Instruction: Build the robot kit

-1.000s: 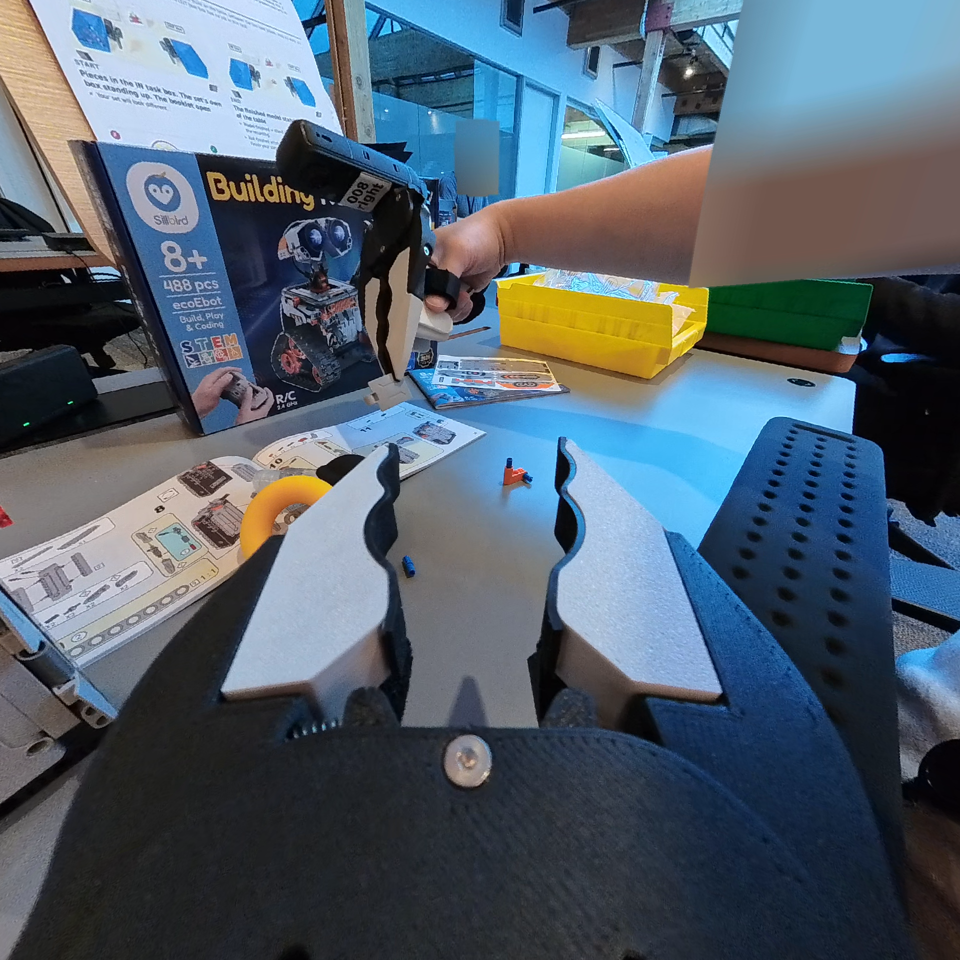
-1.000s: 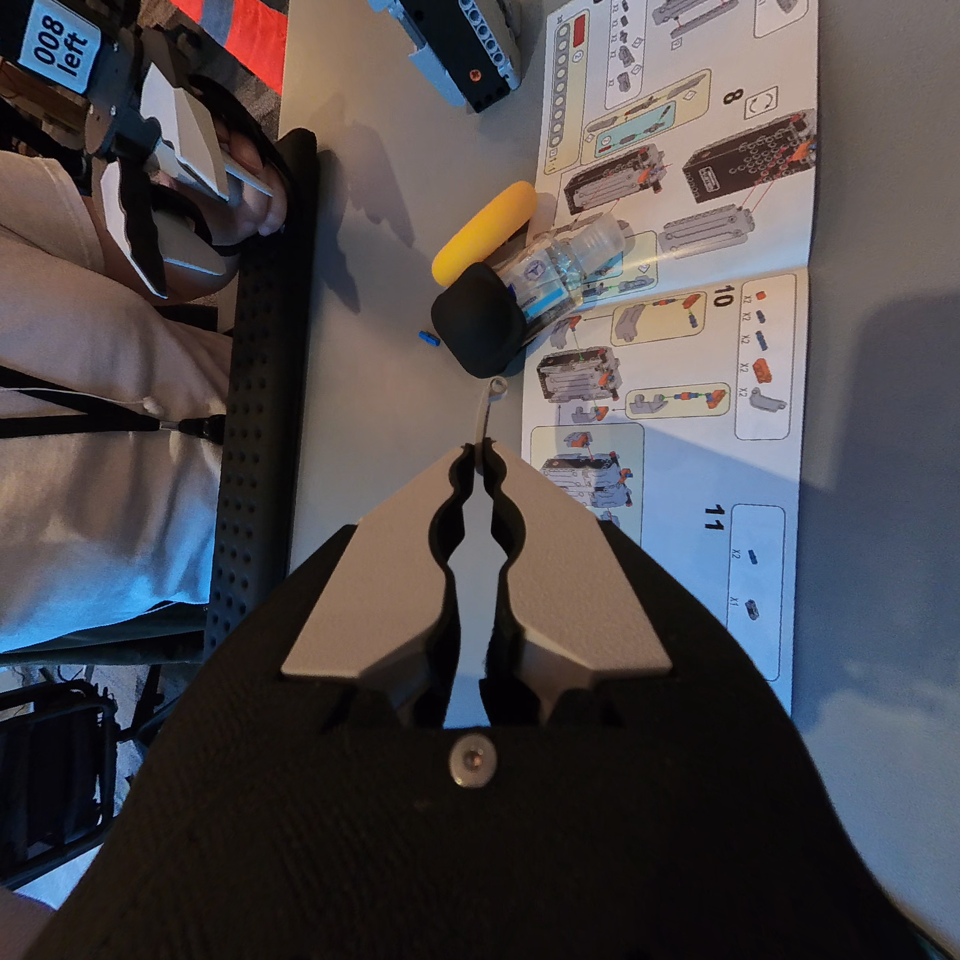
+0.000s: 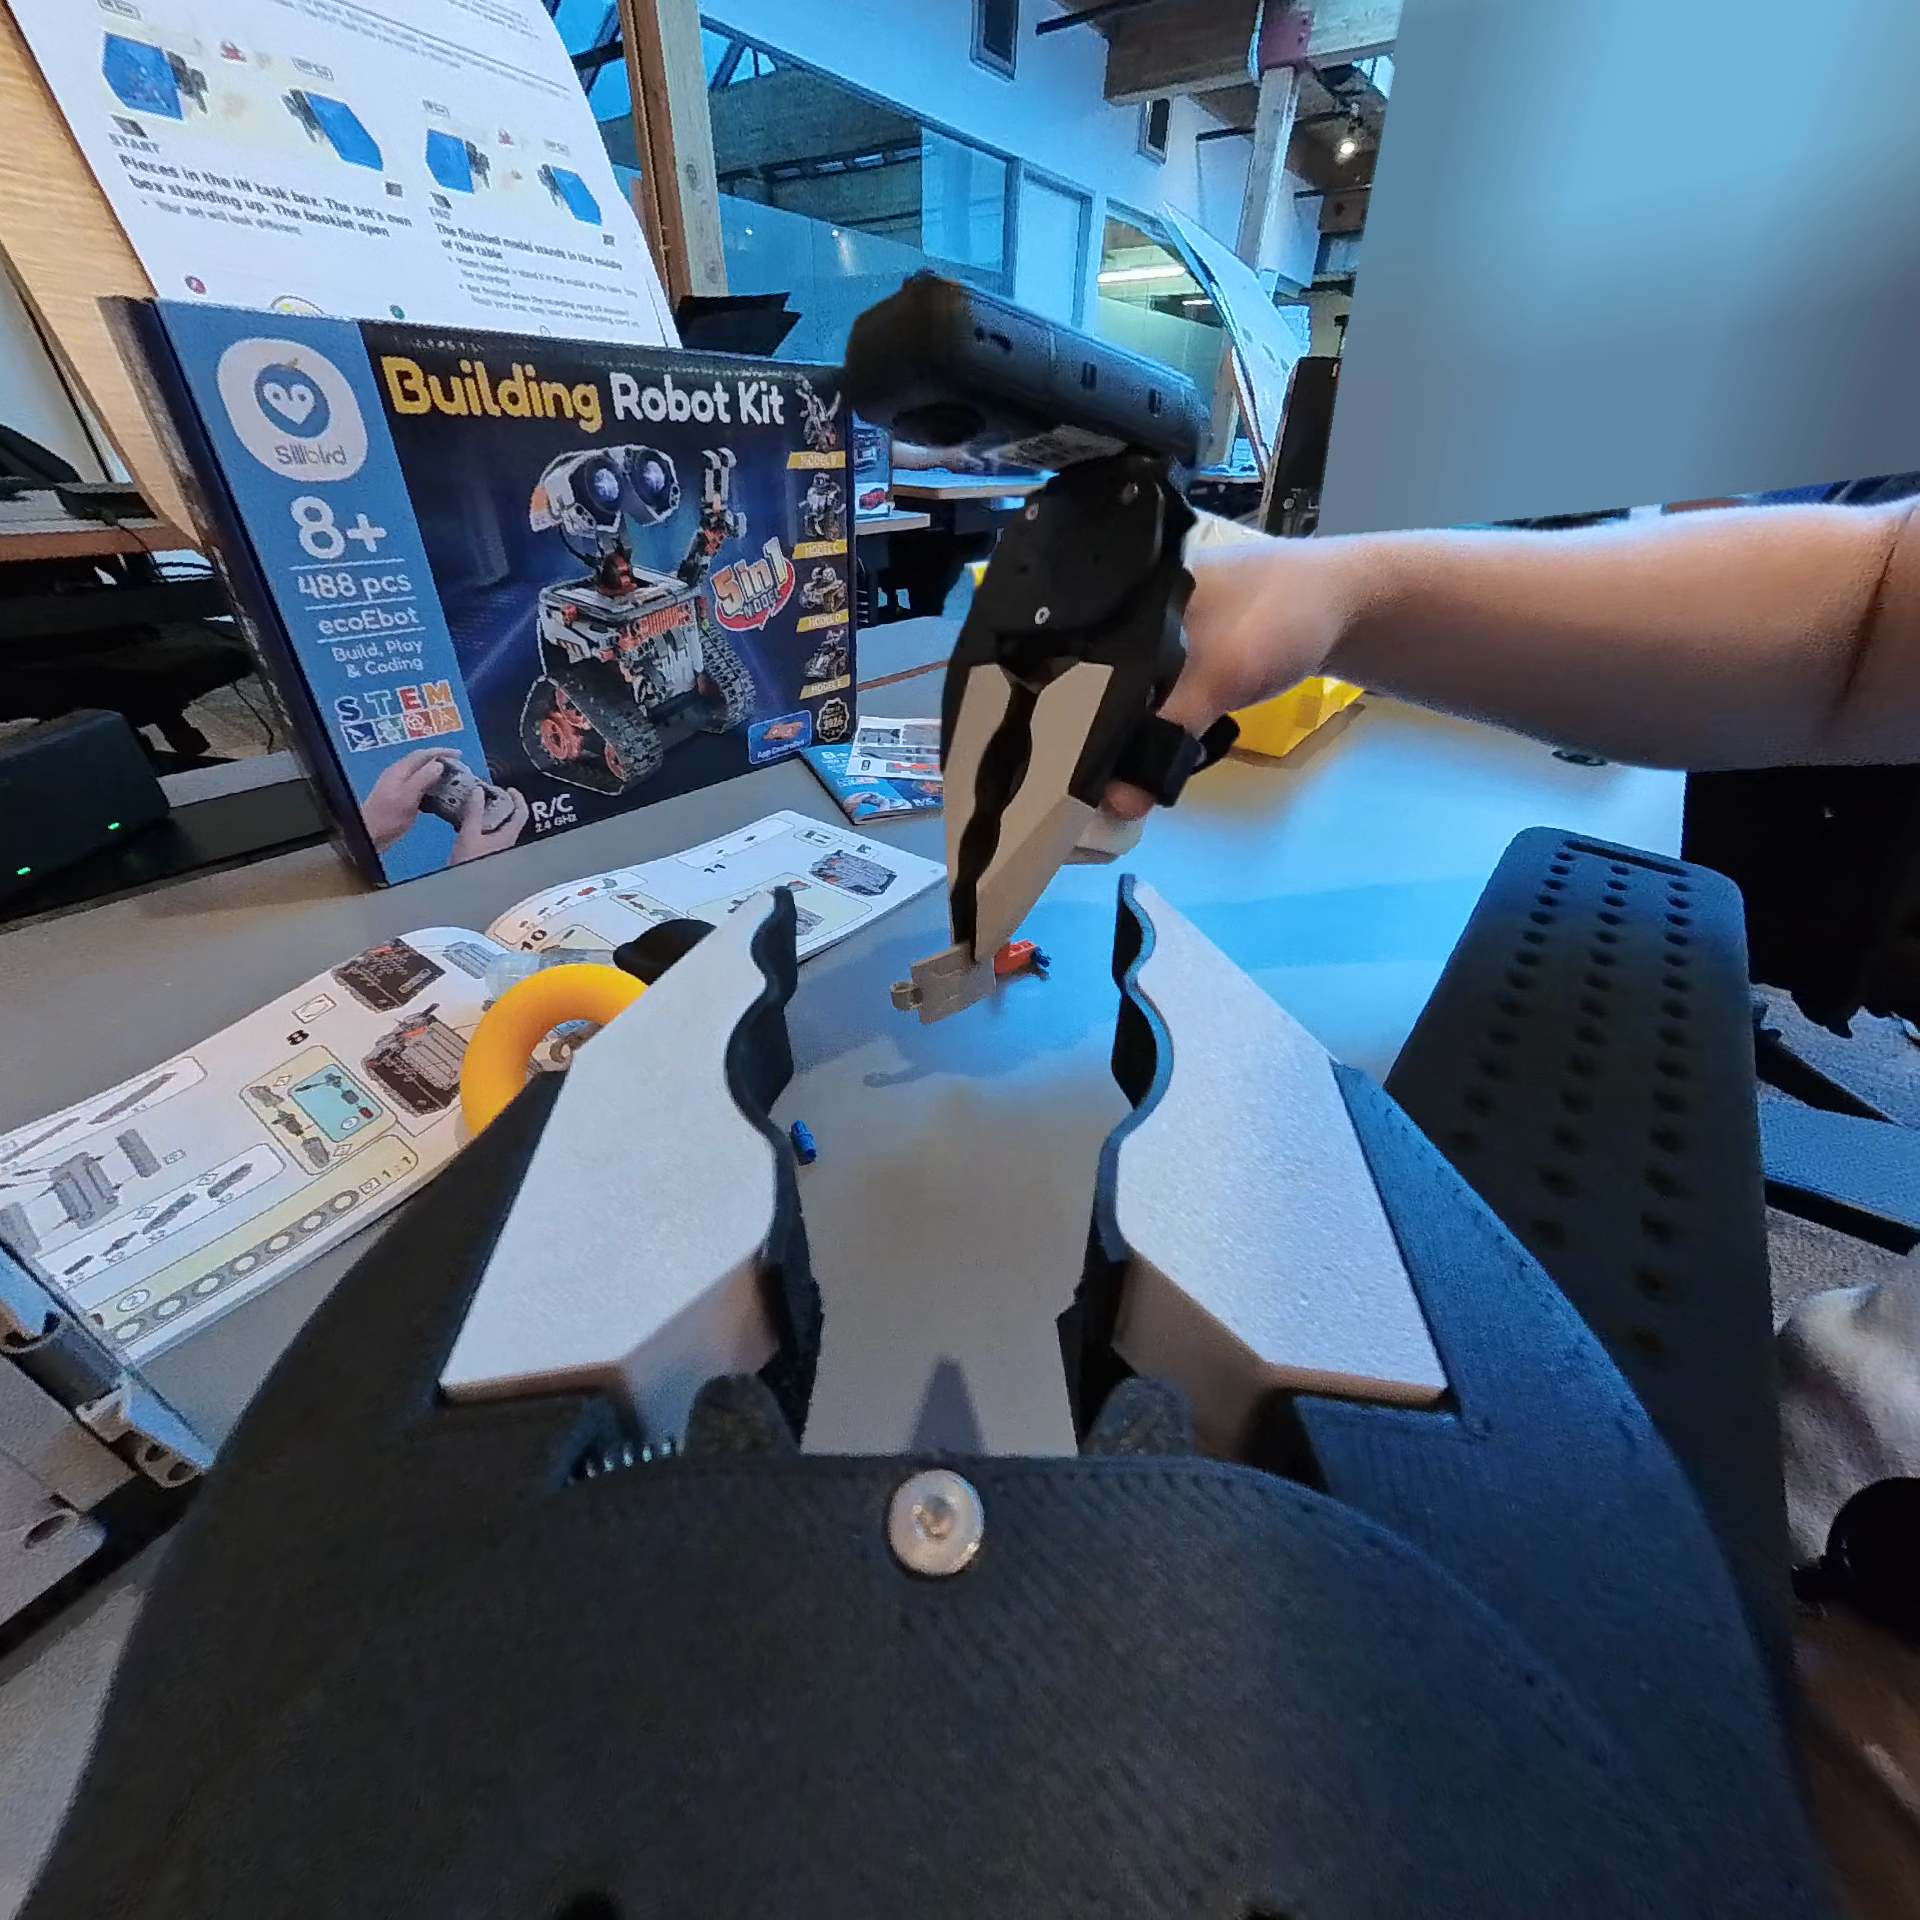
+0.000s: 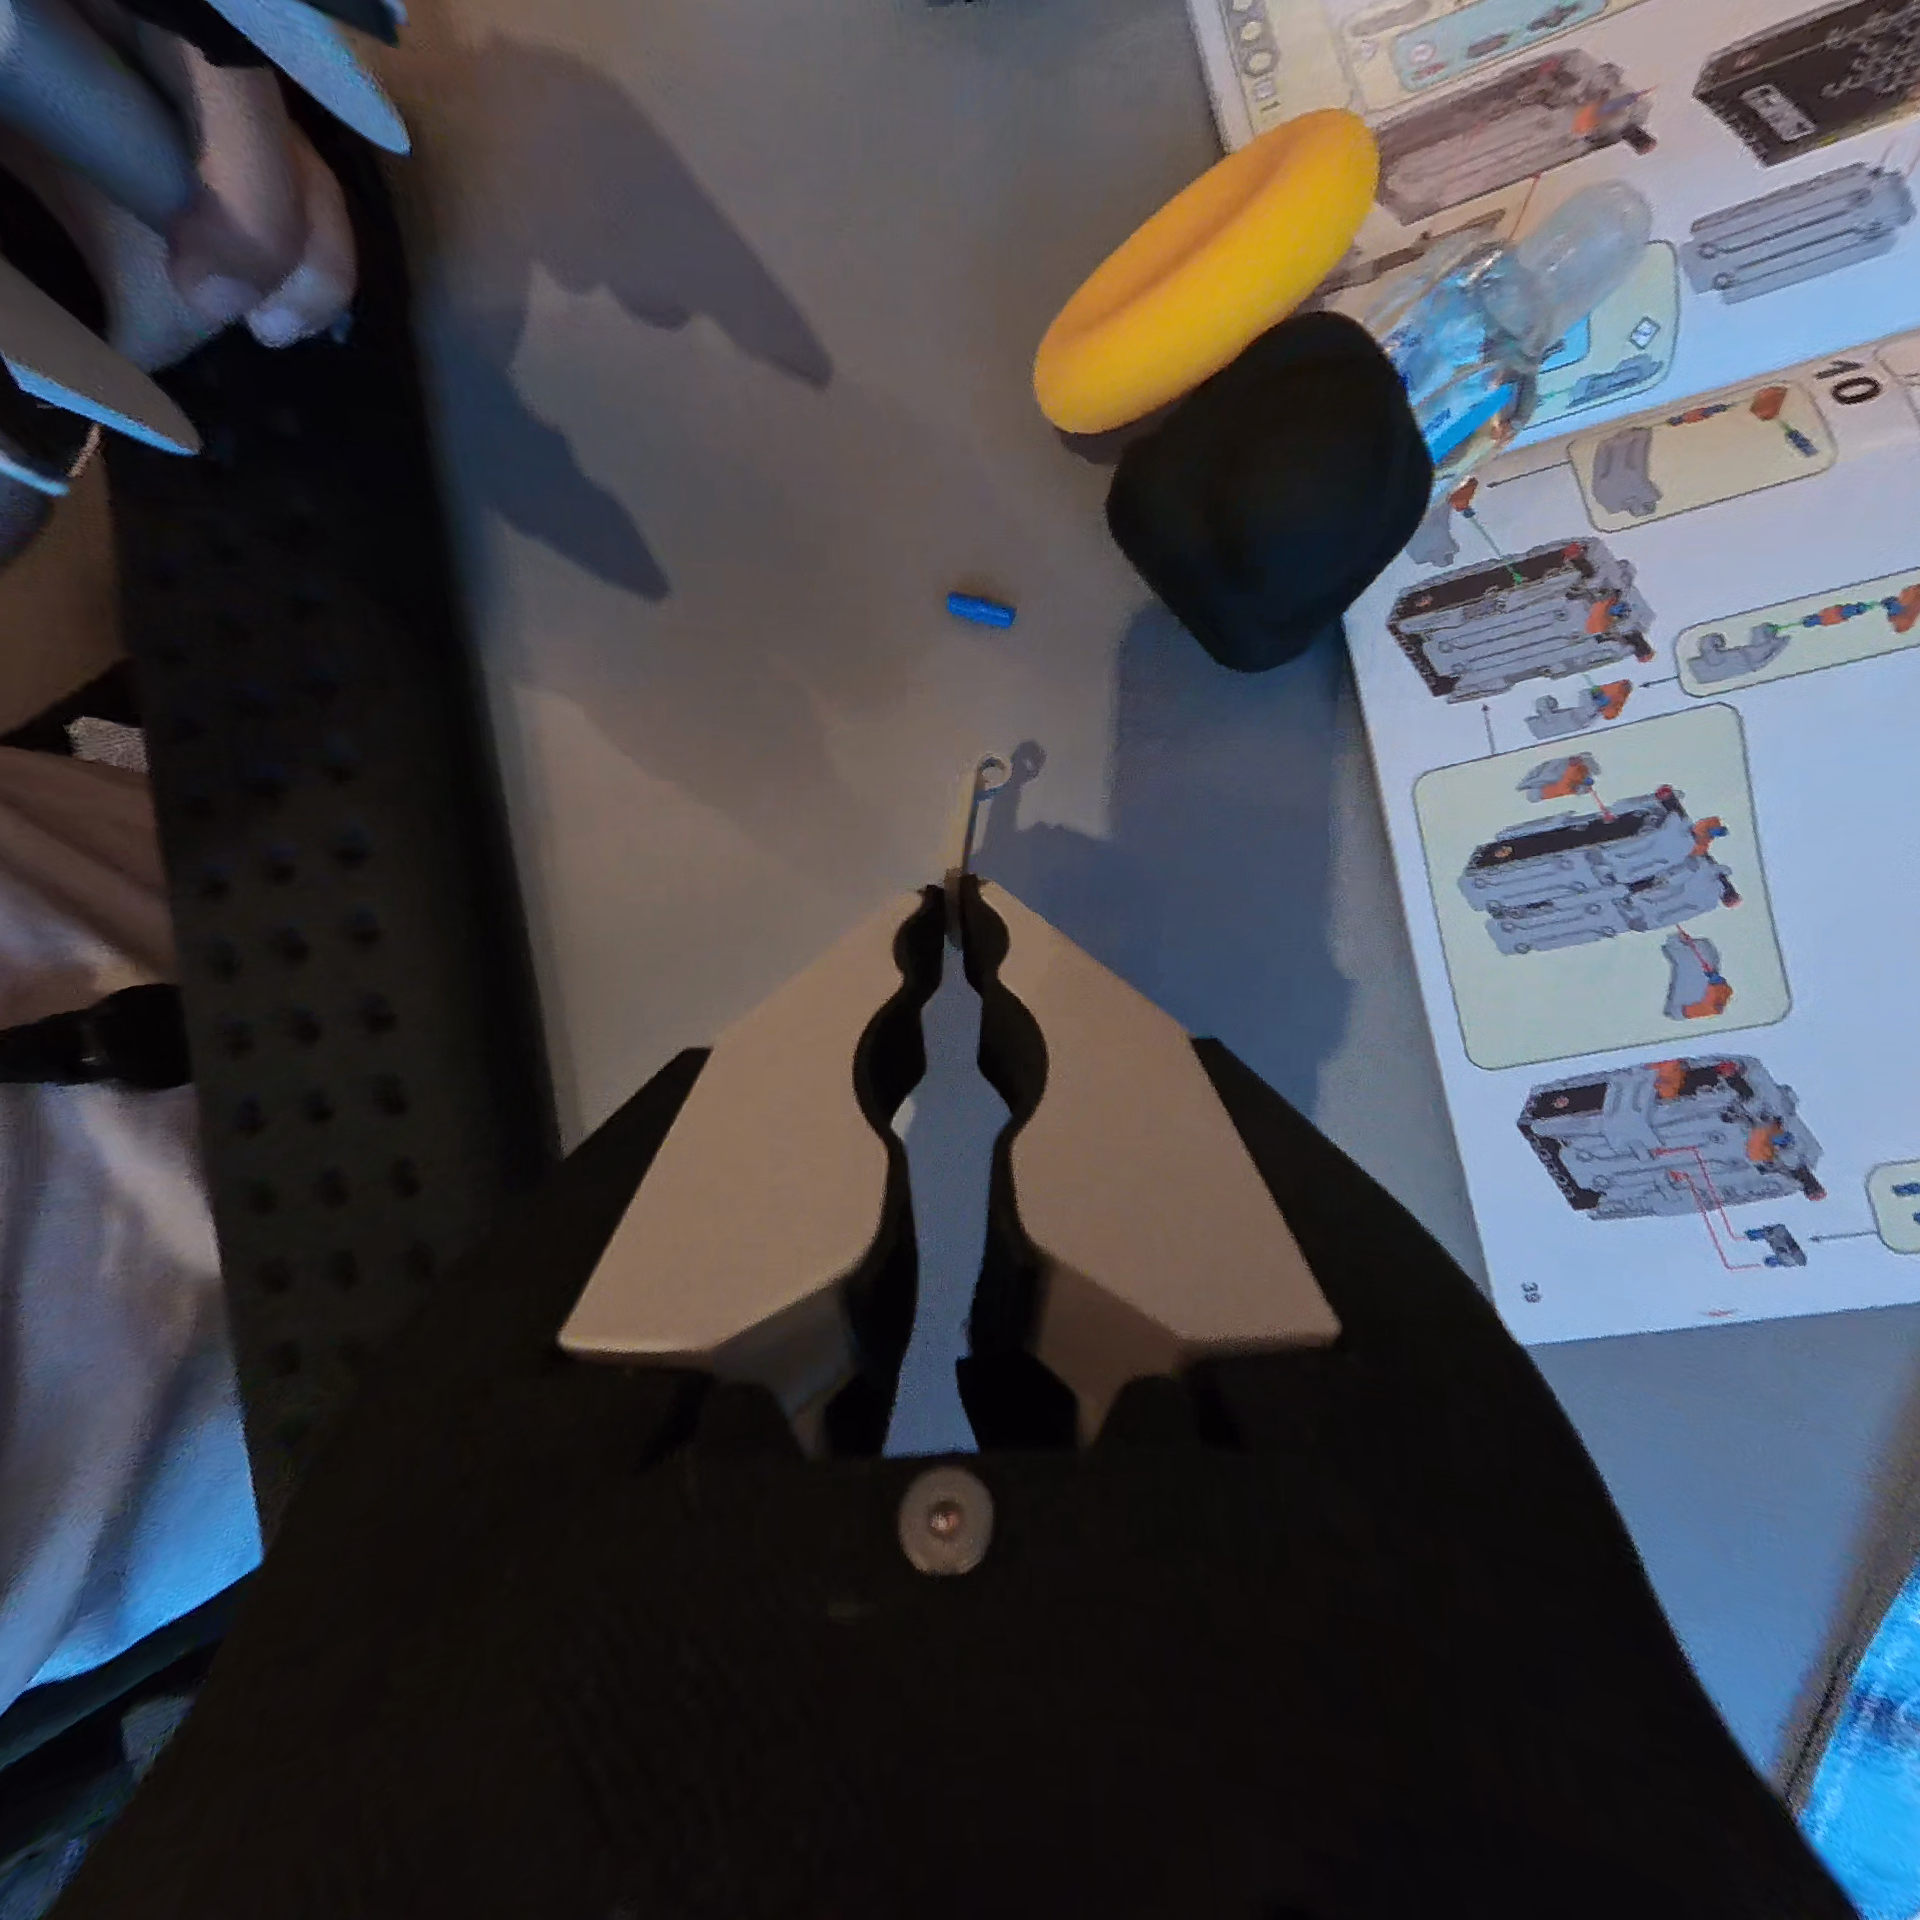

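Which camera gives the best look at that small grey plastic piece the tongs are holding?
The left wrist view: the small grey plastic piece shows its flat face under the right tongs. The right wrist view shows it only edge-on.

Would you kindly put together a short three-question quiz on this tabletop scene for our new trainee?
1. True or false: the left gripper is shut on the blue pin.
2. What does the right gripper hold? A) the yellow ring B) a small grey building piece C) the instruction booklet
3. Fill in: the kit box stands upright behind the open ____.

Key
1. False: its jaws are wide apart and the pin lies loose on the table between them.
2. B, pinched at the fingertips just above the table.
3. Instruction booklet.
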`<state>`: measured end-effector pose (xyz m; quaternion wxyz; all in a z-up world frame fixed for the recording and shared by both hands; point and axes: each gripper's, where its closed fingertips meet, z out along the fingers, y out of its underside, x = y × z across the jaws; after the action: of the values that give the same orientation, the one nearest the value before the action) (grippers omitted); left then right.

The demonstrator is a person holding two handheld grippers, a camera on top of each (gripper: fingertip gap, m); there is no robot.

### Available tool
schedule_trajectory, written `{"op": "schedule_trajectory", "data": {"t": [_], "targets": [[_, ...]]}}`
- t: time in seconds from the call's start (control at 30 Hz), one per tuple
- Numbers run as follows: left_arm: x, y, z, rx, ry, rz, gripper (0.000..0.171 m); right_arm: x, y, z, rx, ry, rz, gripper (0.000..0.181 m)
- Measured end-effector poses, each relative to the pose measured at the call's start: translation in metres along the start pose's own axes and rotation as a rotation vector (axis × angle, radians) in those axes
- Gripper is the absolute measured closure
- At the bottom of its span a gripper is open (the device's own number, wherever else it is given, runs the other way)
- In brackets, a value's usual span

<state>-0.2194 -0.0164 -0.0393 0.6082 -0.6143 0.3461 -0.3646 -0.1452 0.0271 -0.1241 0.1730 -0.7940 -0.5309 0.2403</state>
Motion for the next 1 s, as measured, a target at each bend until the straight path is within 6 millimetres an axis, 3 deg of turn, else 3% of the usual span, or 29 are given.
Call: {"op": "schedule_trajectory", "data": {"t": [0.33, 0.4, 0.47, 0.53, 0.6, 0.63, 0.67, 0.73, 0.8, 0.87, 1.0], "targets": [[0.002, 0.001, 0.001, -0.006, 0.009, 0.006, 0.112, -0.001, 0.022, 0.019, -0.056, 0.07, -0.04, 0.179], [0.002, 0.001, 0.001, -0.004, 0.007, 0.005, 0.112, -0.003, 0.023, 0.017, -0.049, 0.06, -0.042, 0.169], [0.001, 0.0, 0.0, 0.0, 0.004, 0.002, 0.112, -0.007, 0.019, 0.0, -0.019, 0.051, -0.072, 0.163], [0.001, -0.001, -0.001, 0.009, 0.001, 0.002, 0.111, -0.002, 0.011, -0.04, 0.108, 0.117, -0.037, 0.163], [0.001, -0.004, -0.003, 0.023, -0.002, 0.003, 0.112, 0.017, 0.013, -0.081, 0.312, 0.221, 0.082, 0.176], [0.0, -0.004, -0.003, 0.028, -0.003, 0.002, 0.112, 0.029, 0.023, -0.091, 0.38, 0.259, 0.151, 0.178], [0.0, -0.005, -0.003, 0.028, 0.001, -0.003, 0.112, 0.039, 0.037, -0.089, 0.401, 0.258, 0.228, 0.178], [0.002, -0.003, 0.0, 0.02, 0.023, -0.021, 0.112, 0.041, 0.059, -0.067, 0.378, 0.155, 0.363, 0.172], [0.004, 0.0, 0.002, 0.003, 0.045, -0.032, 0.111, 0.034, 0.06, -0.049, 0.383, 0.126, 0.278, 0.172], [0.005, 0.001, 0.003, -0.007, 0.043, -0.015, 0.111, 0.041, 0.058, -0.04, 0.375, 0.203, 0.189, 0.169], [0.006, -0.003, 0.0, 0.017, 0.013, 0.02, 0.112, 0.038, 0.057, -0.019, 0.305, 0.11, 0.194, 0.157]]}}
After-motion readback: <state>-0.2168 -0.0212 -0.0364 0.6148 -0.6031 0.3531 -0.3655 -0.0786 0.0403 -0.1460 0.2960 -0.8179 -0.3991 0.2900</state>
